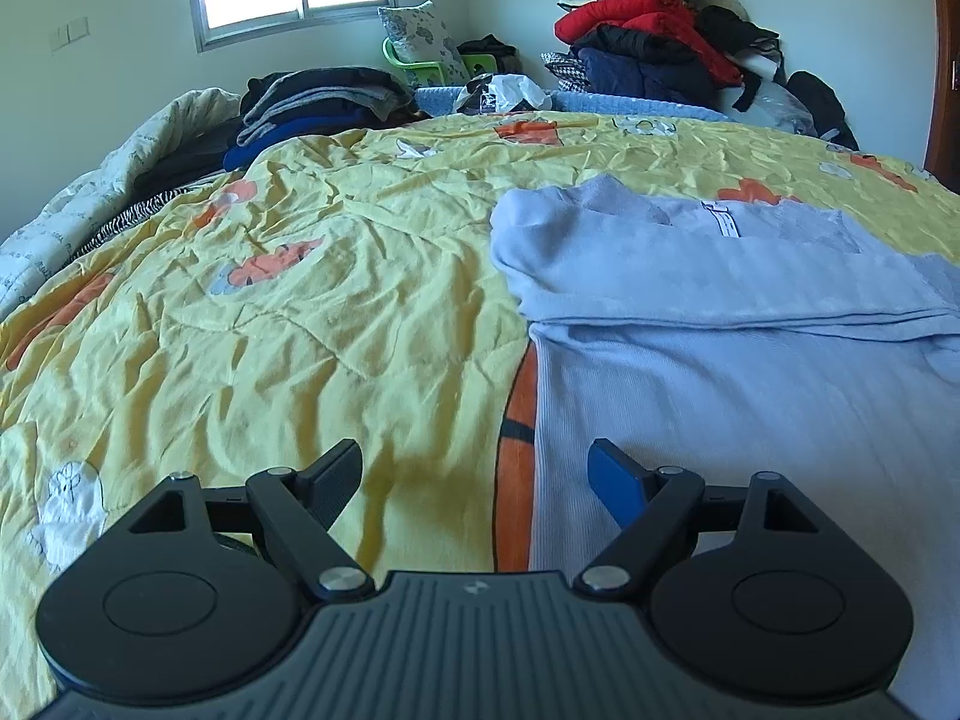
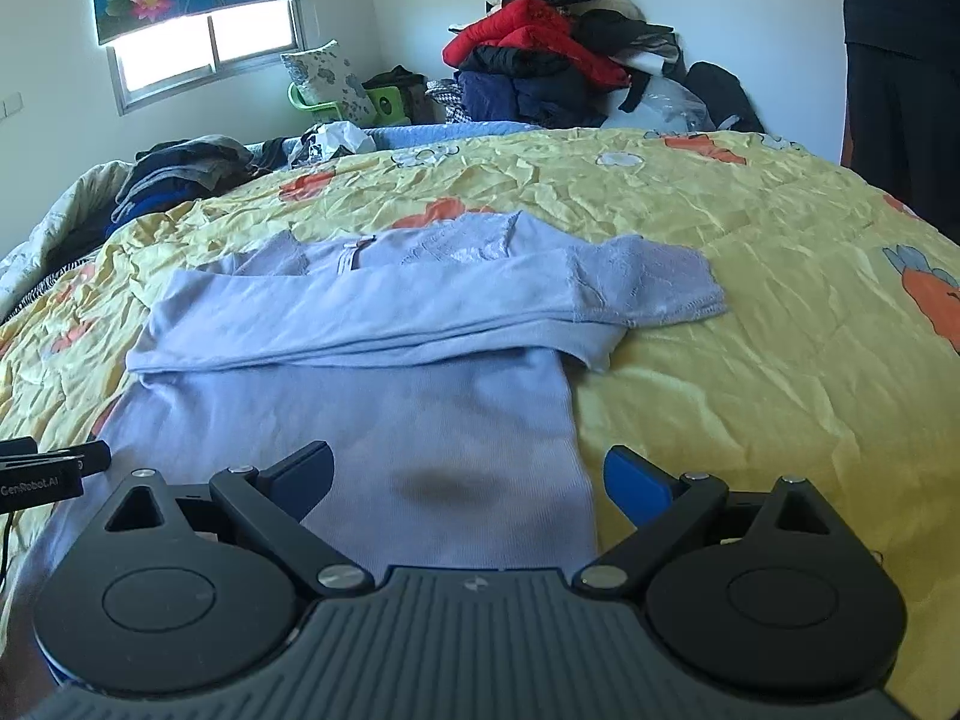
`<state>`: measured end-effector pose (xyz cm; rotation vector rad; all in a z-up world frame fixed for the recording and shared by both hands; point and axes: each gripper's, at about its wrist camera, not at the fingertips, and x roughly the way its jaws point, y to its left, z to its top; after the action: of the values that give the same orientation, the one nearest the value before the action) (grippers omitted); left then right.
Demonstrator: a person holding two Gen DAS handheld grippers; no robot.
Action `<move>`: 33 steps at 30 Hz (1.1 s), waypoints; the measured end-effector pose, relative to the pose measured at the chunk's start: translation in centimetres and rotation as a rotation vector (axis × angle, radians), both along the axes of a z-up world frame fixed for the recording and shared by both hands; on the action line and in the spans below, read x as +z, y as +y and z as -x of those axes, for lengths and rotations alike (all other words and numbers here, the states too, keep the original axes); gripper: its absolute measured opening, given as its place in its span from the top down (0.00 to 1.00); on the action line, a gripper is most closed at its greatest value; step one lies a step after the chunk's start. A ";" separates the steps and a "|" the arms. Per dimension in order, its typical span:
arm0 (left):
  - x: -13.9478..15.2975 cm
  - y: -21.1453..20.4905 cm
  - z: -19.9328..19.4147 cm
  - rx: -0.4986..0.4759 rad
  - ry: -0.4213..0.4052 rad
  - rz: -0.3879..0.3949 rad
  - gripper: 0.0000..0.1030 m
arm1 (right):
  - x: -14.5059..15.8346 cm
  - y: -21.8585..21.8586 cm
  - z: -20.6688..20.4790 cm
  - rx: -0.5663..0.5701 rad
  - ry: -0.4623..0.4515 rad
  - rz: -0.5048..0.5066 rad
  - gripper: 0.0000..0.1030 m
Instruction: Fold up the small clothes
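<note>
A small light blue top [image 2: 360, 396] lies flat on the yellow bedspread [image 2: 750, 300], its sleeves folded across the chest in a band [image 2: 384, 312]. It also shows in the left wrist view [image 1: 750, 372], at the right. My left gripper [image 1: 477, 474] is open and empty, over the top's left edge near the hem. My right gripper [image 2: 468, 474] is open and empty, over the top's lower right part. The other gripper's body [image 2: 42, 471] shows at the left edge of the right wrist view.
A pile of red, navy and black clothes [image 2: 540, 60] sits beyond the bed's far edge. Dark folded clothes [image 1: 312, 102] lie at the far left of the bed. A dark-clothed person [image 2: 900, 90] stands at the right.
</note>
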<state>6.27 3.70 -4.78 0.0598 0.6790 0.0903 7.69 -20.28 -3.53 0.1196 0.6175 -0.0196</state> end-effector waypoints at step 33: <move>-1.1 1.3 4.5 0.000 -0.010 0.039 0.10 | -2.1 -1.4 3.9 -0.024 0.020 0.032 0.03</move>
<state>1.81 5.05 -5.83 0.0222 0.6710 0.0771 3.79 -21.72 -5.67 0.0964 0.6352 -0.0541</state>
